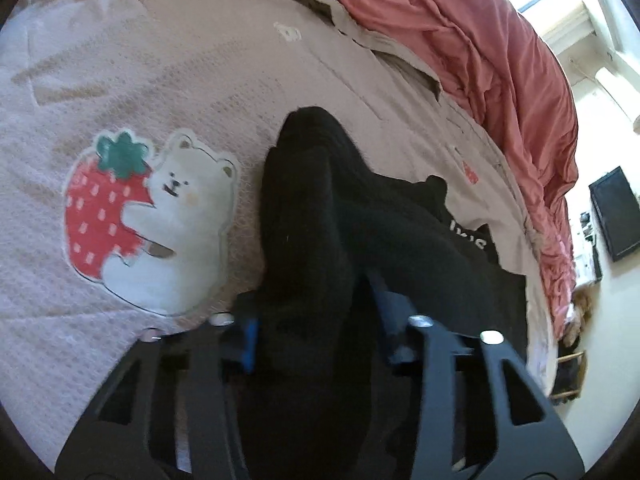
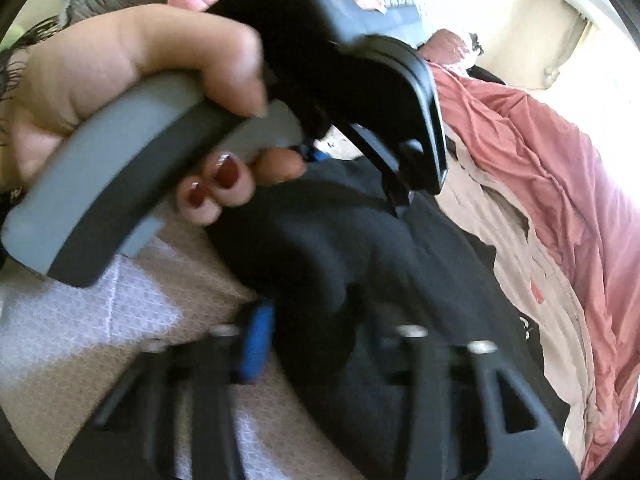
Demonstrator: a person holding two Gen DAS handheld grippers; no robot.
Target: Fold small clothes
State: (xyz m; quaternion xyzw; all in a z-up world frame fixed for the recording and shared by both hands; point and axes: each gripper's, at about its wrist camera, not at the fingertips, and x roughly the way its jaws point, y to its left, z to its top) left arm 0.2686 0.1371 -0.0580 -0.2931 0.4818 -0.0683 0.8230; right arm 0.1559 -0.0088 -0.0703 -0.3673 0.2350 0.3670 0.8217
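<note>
Pale beige bedding with a waffle weave covers the bed, and a printed bear hugging a strawberry lies flat on it; a rumpled salmon-pink duvet is heaped along the far side, with a bright wall and a dark screen beyond.

A small black garment of fuzzy knit lies bunched on the beige bedding just right of the bear print, with white lettering on a flatter part toward the right. In the left wrist view its near end runs straight into the left claw: the cloth fills the gap between the two blue-padded fingers, which are drawn in close and press on it from both sides.

In the right wrist view the same black garment spreads between the two claws. The right claw sits at its near edge, the blue finger pad tight against a fold of the cloth, its jaws narrowed onto that fold. Across the garment, the person's left hand, nails painted dark red, grips the grey handle of the other claw, whose black body tilts down onto the far part of the fabric.
</note>
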